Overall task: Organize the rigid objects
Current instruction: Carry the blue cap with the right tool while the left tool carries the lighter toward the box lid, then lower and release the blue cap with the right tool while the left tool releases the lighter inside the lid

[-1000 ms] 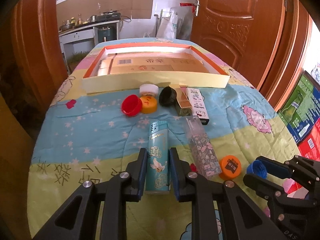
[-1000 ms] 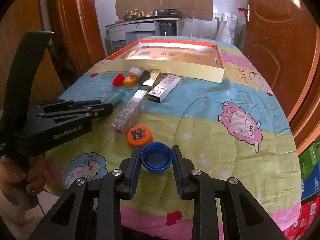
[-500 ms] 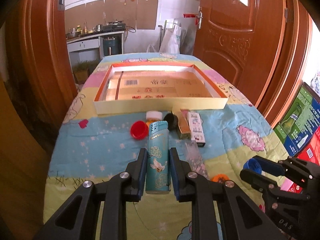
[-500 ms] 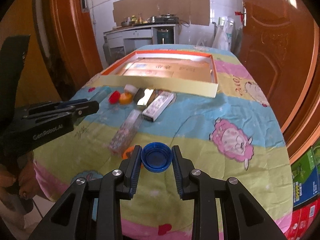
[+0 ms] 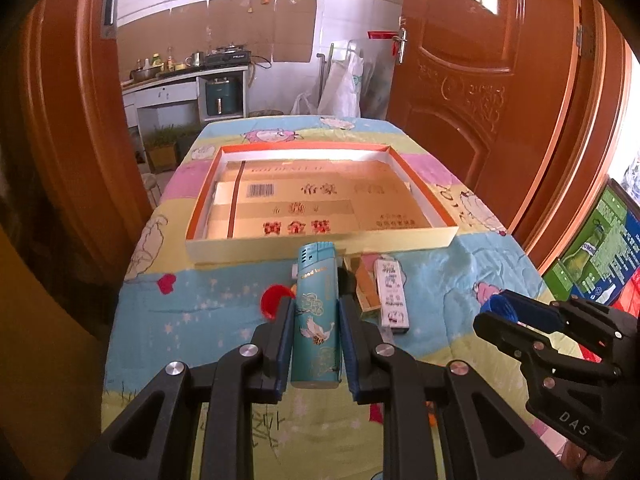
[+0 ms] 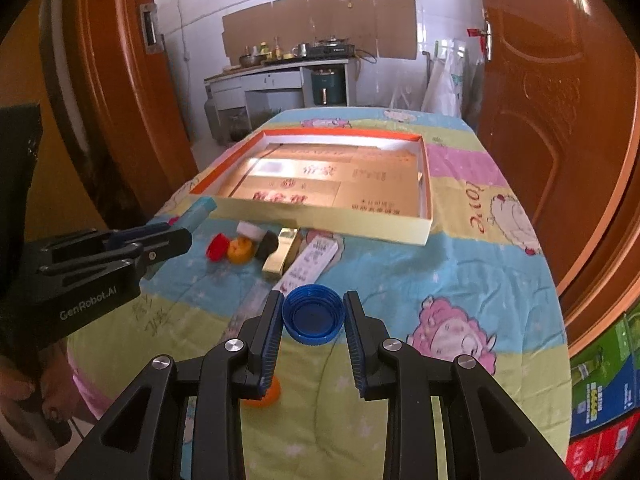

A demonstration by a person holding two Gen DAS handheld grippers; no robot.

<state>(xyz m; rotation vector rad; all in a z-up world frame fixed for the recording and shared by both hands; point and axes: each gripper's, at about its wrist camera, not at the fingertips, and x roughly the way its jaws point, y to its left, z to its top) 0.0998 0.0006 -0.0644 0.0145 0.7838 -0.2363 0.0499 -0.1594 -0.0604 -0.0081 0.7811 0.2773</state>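
The teal lighter (image 5: 316, 316) is clamped between the two jaws of the left gripper (image 5: 314, 304), lifted above the table and pointing toward the shallow orange-edged box (image 5: 320, 240); the blue bottle cap (image 6: 313, 314) is gripped in the same way by the right gripper (image 6: 313, 312), its open side facing the camera; both grippers tilt downward over the near part of the table, side by side, and each one shows in the other's view. At the lower left edge of the right view a hand (image 6: 44, 396) holds the left gripper's handle. On the cartoon-print cloth (image 6: 460, 280) lie a red cap (image 6: 218, 248), a yellow-orange cap (image 6: 240, 250), a white cap (image 6: 250, 230), a black cap (image 6: 267, 245), a gold box (image 6: 280, 256) and a white printed box (image 6: 312, 260), all close together just in front of the box; an orange cap (image 6: 264, 394) is partly hidden under the right gripper. Flattened cardboard lines the box. Brown wooden doors (image 5: 480, 80) stand on both sides; behind is a tiled kitchen with a counter (image 6: 280, 76).
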